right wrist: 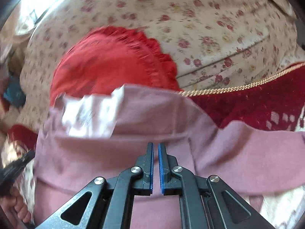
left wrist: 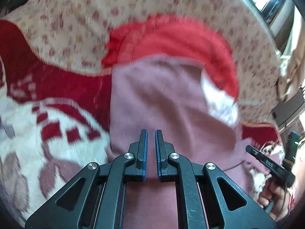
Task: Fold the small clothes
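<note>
Under me, at far left, lies a dark red and white patterned blanket (left wrist: 47, 103), and beyond it a cream sheet with small red flowers (left wrist: 76, 19). My left gripper (left wrist: 151, 133) hovers over the dusty pink soft garment (left wrist: 152, 95), fingers a narrow slit apart, gripping nothing. A bright red ruffled cloth (left wrist: 181, 38) lies past the pink one. My right gripper (right wrist: 155, 145) is likewise nearly closed and empty. Window light glares at the right edge.

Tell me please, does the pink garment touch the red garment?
Touching. In the right wrist view the pink garment lies over the near edge of the red garment.
</note>
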A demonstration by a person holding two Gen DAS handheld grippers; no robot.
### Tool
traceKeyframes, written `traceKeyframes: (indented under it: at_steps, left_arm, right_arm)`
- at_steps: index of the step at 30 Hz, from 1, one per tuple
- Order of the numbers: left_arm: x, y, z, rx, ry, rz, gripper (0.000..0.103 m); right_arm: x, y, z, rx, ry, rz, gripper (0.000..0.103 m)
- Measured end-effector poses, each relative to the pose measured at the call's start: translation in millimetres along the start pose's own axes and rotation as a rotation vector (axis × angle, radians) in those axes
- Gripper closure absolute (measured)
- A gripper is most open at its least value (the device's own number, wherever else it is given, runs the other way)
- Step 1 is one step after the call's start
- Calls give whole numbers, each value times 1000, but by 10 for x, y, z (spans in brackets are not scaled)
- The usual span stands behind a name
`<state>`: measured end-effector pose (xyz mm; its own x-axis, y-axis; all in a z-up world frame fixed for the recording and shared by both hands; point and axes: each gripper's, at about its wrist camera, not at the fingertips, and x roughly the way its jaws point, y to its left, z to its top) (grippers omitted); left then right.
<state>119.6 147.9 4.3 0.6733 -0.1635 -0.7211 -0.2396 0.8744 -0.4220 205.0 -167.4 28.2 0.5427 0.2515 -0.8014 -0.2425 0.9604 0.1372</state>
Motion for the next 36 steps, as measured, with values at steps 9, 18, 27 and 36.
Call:
traceKeyframes:
  at_steps: [9, 18, 27, 36]
  left_arm:
    - [189, -88, -70, 35, 38, 9, 97]
    - [191, -134, -90, 41, 34, 5, 97]
    - [-128, -598, -218, 170, -21, -80, 59]
    - [-236, -840, -532, 328, -94, -77, 49]
  right_arm:
    - [274, 74, -331, -60, 86, -104, 96]
    - [193, 178, -463, -86, 19, -152, 95]
    - [-200, 38, -337, -36, -82, -200, 93]
    - [-1137, -1136, -393, 100, -303, -450, 66]
